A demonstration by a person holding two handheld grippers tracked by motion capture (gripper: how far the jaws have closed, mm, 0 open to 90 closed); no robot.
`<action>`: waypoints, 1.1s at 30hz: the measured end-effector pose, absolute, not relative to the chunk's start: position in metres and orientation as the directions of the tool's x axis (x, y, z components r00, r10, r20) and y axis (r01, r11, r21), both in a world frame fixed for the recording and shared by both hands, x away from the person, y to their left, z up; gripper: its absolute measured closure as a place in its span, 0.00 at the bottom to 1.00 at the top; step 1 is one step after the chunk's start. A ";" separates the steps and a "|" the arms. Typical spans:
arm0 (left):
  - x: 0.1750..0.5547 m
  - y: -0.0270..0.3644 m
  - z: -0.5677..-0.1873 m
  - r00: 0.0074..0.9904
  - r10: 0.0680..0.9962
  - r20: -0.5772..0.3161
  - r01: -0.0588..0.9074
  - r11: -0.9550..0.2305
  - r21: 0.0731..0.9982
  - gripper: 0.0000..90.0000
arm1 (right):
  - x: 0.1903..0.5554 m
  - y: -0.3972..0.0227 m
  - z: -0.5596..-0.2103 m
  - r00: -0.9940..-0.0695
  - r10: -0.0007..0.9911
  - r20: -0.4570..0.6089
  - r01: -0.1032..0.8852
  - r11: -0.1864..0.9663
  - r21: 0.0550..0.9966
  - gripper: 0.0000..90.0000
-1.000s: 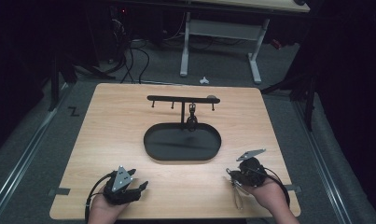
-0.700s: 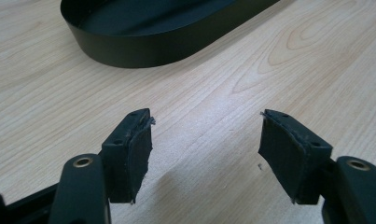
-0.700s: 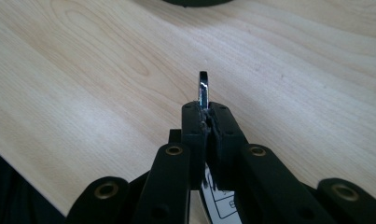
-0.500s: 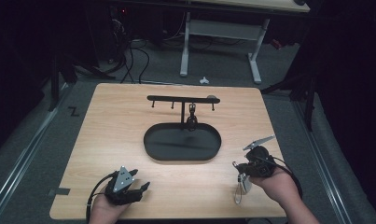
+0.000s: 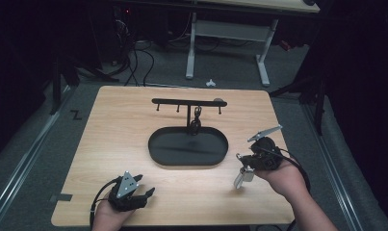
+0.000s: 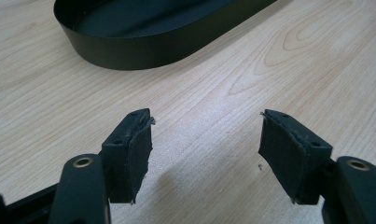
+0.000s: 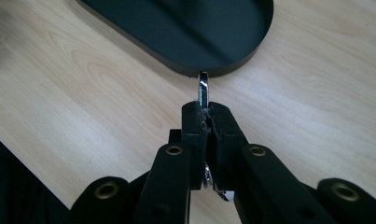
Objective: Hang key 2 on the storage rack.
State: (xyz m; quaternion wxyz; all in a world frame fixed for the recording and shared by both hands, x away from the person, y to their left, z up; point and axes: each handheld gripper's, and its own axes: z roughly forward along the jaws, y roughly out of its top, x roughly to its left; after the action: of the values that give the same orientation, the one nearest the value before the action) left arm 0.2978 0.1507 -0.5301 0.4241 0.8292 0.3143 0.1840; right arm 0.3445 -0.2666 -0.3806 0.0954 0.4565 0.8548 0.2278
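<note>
Right gripper (image 5: pixel 243 169): raised off the table (image 5: pixel 114 144), jaws clamped on metal piece (image 7: pixel 203 88).
Metal piece: edge-on, long axis toward the black tray (image 7: pixel 213 32).
Left gripper (image 6: pixel 204 140): resting low, jaws wide apart, nothing between.

Pale wood-grain table (image 5: pixel 109 144), matt black tray (image 5: pixel 158 149), shiny chrome metal piece (image 7: pixel 203 88)

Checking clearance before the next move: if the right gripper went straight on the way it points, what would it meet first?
Probably the low wall of the black oval tray, just ahead of the right gripper, shut on a thin shiny metal piece; depth is unclear.
</note>
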 end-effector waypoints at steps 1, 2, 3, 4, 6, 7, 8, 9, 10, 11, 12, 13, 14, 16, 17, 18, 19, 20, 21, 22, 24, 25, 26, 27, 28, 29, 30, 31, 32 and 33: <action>0.298 0.151 -0.530 0.736 0.676 0.038 0.366 -0.444 0.818 0.38 | 0.346 -0.266 -0.378 -0.565 0.824 0.043 0.735 0.479 0.481 0.96; 0.297 0.151 -0.530 0.734 0.678 0.038 0.365 -0.441 0.820 0.38 | 0.348 -0.264 -0.376 -0.566 0.823 0.043 0.732 0.478 0.486 0.96; 0.297 0.151 -0.530 0.734 0.678 0.038 0.365 -0.441 0.820 0.38 | 0.351 -0.263 -0.374 -0.567 0.822 0.044 0.729 0.477 0.490 0.96; 0.297 0.152 -0.530 0.734 0.677 0.041 0.363 -0.443 0.820 0.38 | 0.353 -0.262 -0.371 -0.567 0.822 0.045 0.728 0.476 0.493 0.96; 0.297 0.152 -0.529 0.733 0.679 0.044 0.361 -0.443 0.821 0.38 | 0.358 -0.259 -0.367 -0.569 0.822 0.041 0.724 0.476 0.499 0.96; 0.297 0.153 -0.528 0.732 0.680 0.042 0.362 -0.440 0.822 0.38 | 0.361 -0.258 -0.365 -0.569 0.822 0.039 0.721 0.475 0.504 0.96; 0.298 0.153 -0.528 0.732 0.680 0.042 0.362 -0.440 0.822 0.38 | 0.364 -0.256 -0.362 -0.567 0.823 0.041 0.721 0.472 0.507 0.96; 0.298 0.154 -0.529 0.731 0.681 0.041 0.363 -0.439 0.822 0.38 | 0.368 -0.254 -0.359 -0.570 0.821 0.038 0.717 0.474 0.512 0.96; 0.298 0.154 -0.529 0.729 0.683 0.037 0.365 -0.435 0.823 0.38 | 0.370 -0.252 -0.357 -0.571 0.820 0.036 0.714 0.474 0.514 0.96; 0.298 0.154 -0.529 0.729 0.683 0.038 0.365 -0.436 0.822 0.38 | 0.374 -0.249 -0.354 -0.573 0.819 0.033 0.711 0.477 0.517 0.96; 0.298 0.154 -0.529 0.729 0.684 0.039 0.364 -0.436 0.823 0.38 | 0.376 -0.248 -0.352 -0.573 0.819 0.033 0.710 0.476 0.520 0.96; 0.297 0.155 -0.529 0.729 0.684 0.041 0.364 -0.437 0.823 0.38 | 0.381 -0.245 -0.349 -0.574 0.818 0.031 0.707 0.476 0.522 0.96; 0.297 0.155 -0.529 0.727 0.685 0.040 0.365 -0.436 0.823 0.38 | 0.383 -0.244 -0.347 -0.573 0.819 0.030 0.707 0.475 0.524 0.96; 0.297 0.156 -0.529 0.726 0.687 0.041 0.364 -0.434 0.824 0.38 | 0.390 -0.239 -0.343 -0.576 0.817 0.024 0.702 0.479 0.527 0.96; 0.297 0.156 -0.529 0.726 0.686 0.041 0.365 -0.436 0.823 0.38 | 0.393 -0.237 -0.341 -0.576 0.817 0.025 0.702 0.479 0.528 0.96; 0.297 0.157 -0.529 0.725 0.687 0.042 0.365 -0.436 0.823 0.38 | 0.396 -0.235 -0.339 -0.578 0.816 0.019 0.697 0.481 0.531 0.96; 0.297 0.157 -0.529 0.726 0.687 0.042 0.365 -0.437 0.822 0.38 | 0.399 -0.233 -0.338 -0.576 0.817 0.020 0.699 0.480 0.530 0.96; 0.297 0.157 -0.529 0.725 0.687 0.043 0.366 -0.437 0.822 0.38 | 0.402 -0.232 -0.337 -0.576 0.817 0.020 0.698 0.479 0.532 0.96; 0.296 0.158 -0.529 0.724 0.688 0.044 0.366 -0.438 0.821 0.38 | 0.405 -0.231 -0.335 -0.576 0.817 0.016 0.695 0.480 0.536 0.96; 0.296 0.158 -0.529 0.724 0.689 0.045 0.366 -0.438 0.821 0.38 | 0.407 -0.229 -0.334 -0.575 0.818 0.015 0.695 0.478 0.537 0.96; 0.295 0.159 -0.528 0.723 0.690 0.044 0.368 -0.439 0.820 0.38 | 0.413 -0.227 -0.332 -0.574 0.819 0.020 0.695 0.474 0.541 0.96; 0.295 0.160 -0.528 0.722 0.691 0.046 0.369 -0.439 0.819 0.38 | 0.415 -0.226 -0.331 -0.575 0.818 0.020 0.694 0.475 0.542 0.96; 0.294 0.161 -0.529 0.720 0.693 0.045 0.370 -0.437 0.820 0.38 | 0.418 -0.225 -0.330 -0.575 0.818 0.020 0.694 0.474 0.542 0.96; 0.294 0.161 -0.528 0.719 0.693 0.046 0.370 -0.439 0.819 0.38 | 0.421 -0.223 -0.329 -0.577 0.817 0.017 0.690 0.476 0.545 0.96; 0.293 0.162 -0.529 0.718 0.695 0.047 0.369 -0.437 0.821 0.38 | 0.423 -0.223 -0.329 -0.578 0.816 0.019 0.688 0.475 0.549 0.96; 0.293 0.162 -0.529 0.718 0.695 0.048 0.369 -0.439 0.819 0.39 | 0.424 -0.222 -0.328 -0.579 0.815 0.018 0.688 0.476 0.548 0.96; 0.293 0.161 -0.529 0.717 0.695 0.055 0.368 -0.444 0.817 0.39 | 0.427 -0.220 -0.328 -0.579 0.815 0.020 0.688 0.476 0.548 0.96; 0.293 0.161 -0.529 0.717 0.695 0.056 0.368 -0.445 0.816 0.39 | 0.428 -0.219 -0.328 -0.577 0.816 0.019 0.690 0.475 0.546 0.96; 0.293 0.162 -0.529 0.717 0.696 0.053 0.370 -0.444 0.816 0.39 | 0.431 -0.218 -0.328 -0.578 0.816 0.019 0.688 0.475 0.549 0.96; 0.292 0.162 -0.529 0.714 0.698 0.051 0.373 -0.442 0.816 0.39 | 0.432 -0.218 -0.327 -0.578 0.816 0.020 0.689 0.475 0.547 0.96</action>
State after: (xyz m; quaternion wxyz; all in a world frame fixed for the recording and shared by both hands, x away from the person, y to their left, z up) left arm 0.2923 0.1621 -0.5290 0.4174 0.8264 0.3238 0.1946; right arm 0.4320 -0.2176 -0.3274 0.1227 0.4426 0.8501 0.2577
